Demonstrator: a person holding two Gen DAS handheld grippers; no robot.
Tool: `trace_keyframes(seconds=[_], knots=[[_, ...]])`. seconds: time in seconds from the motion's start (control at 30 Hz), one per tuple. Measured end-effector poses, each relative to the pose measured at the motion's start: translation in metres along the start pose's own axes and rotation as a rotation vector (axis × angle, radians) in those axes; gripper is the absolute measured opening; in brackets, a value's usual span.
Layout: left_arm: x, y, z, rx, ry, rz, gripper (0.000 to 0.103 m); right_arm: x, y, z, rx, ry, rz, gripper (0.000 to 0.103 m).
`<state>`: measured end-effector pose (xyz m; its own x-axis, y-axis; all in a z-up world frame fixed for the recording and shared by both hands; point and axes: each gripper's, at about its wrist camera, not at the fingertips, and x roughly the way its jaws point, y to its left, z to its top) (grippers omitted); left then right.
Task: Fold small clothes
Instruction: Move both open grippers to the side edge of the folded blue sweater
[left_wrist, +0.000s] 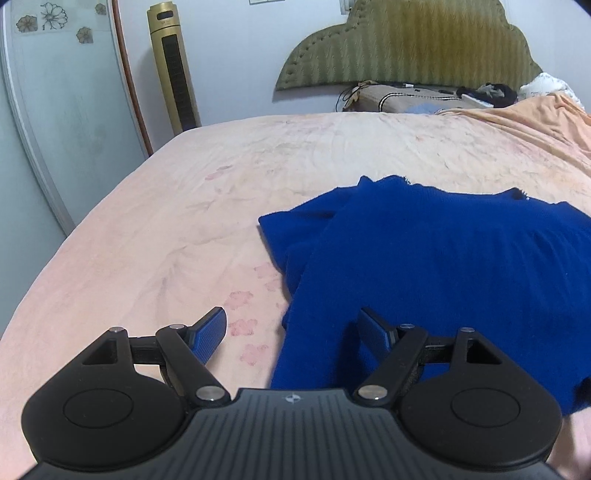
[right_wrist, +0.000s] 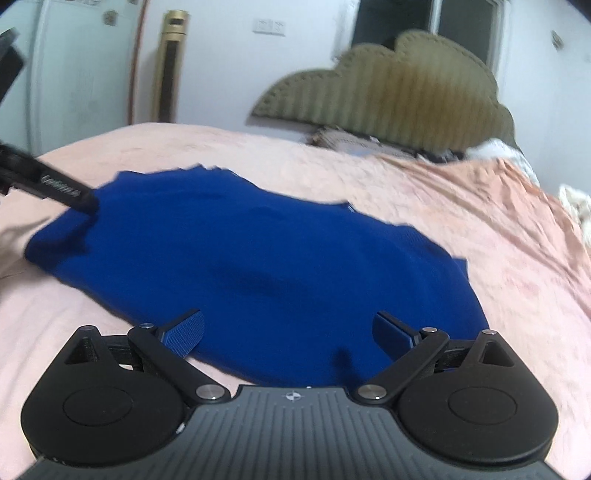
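Your left gripper (left_wrist: 291, 332) has its fingers apart, empty, over the near left edge of the blue sweater (left_wrist: 436, 266). Your right gripper (right_wrist: 288, 328) is likewise spread wide and empty above the sweater, which lies flat on the pink bed (left_wrist: 155, 229).

The pink bedsheet (left_wrist: 147, 240) lies bare across the left half and upper middle of the left wrist view, giving open room to pass. The blue garment (left_wrist: 443, 266) fills the lower right there, lying flat and low. Along the top edge, pillows (left_wrist: 406, 98) and clutter crowd against the green headboard (left_wrist: 406, 44). A gold tower fan (left_wrist: 173, 66) stands at upper left beside the bed. In the right wrist view, the left gripper (right_wrist: 79, 195) reaches in from the left edge over the garment's corner.
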<state>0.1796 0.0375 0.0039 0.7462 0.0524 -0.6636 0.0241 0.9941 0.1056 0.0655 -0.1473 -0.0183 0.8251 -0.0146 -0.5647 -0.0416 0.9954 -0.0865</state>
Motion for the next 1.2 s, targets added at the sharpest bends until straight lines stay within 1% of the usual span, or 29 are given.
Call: trace_keyframes(seconds=[0.17,0.3,0.43,0.63,0.7,0.8,0.9,0.97,1.03,1.1,1.17,1.2], knots=[[0.003,0.001,-0.001,-0.015,0.021,-0.005,0.078,0.006,-0.013,0.002,0.069,0.013,0.002,0.101],[0.007,-0.001,-0.008,0.008,0.043,0.007,0.078,0.020,-0.015,-0.008,0.083,0.083,0.009,0.101],[0.009,-0.001,-0.013,0.007,0.059,0.005,0.078,0.020,-0.013,-0.012,0.091,0.082,0.014,0.103],[0.009,0.000,-0.011,0.015,0.060,0.001,0.079,0.024,-0.021,-0.014,0.140,0.100,0.061,0.103],[0.009,0.001,-0.010,0.024,0.057,-0.002,0.079,0.023,-0.020,-0.013,0.124,0.099,0.063,0.102],[0.008,0.005,-0.007,0.033,0.034,-0.004,0.079,0.013,-0.015,-0.008,0.106,0.055,0.039,0.099],[0.008,0.014,-0.001,0.019,0.012,0.004,0.079,-0.002,0.000,0.000,0.025,-0.011,0.045,0.099],[0.009,0.024,0.004,-0.013,0.002,-0.021,0.079,-0.010,0.017,0.005,-0.061,-0.048,0.050,0.099],[0.012,0.033,0.010,-0.042,0.011,-0.049,0.079,-0.017,0.035,0.007,-0.141,-0.077,0.055,0.099],[0.018,0.042,0.018,-0.066,0.025,-0.084,0.079,-0.021,0.053,0.008,-0.210,-0.092,0.079,0.099],[0.027,0.052,0.027,-0.085,0.049,-0.154,0.079,-0.023,0.069,0.010,-0.266,-0.097,0.113,0.098],[0.034,0.057,0.031,-0.098,0.074,-0.191,0.079,-0.023,0.078,0.010,-0.299,-0.099,0.128,0.097]])
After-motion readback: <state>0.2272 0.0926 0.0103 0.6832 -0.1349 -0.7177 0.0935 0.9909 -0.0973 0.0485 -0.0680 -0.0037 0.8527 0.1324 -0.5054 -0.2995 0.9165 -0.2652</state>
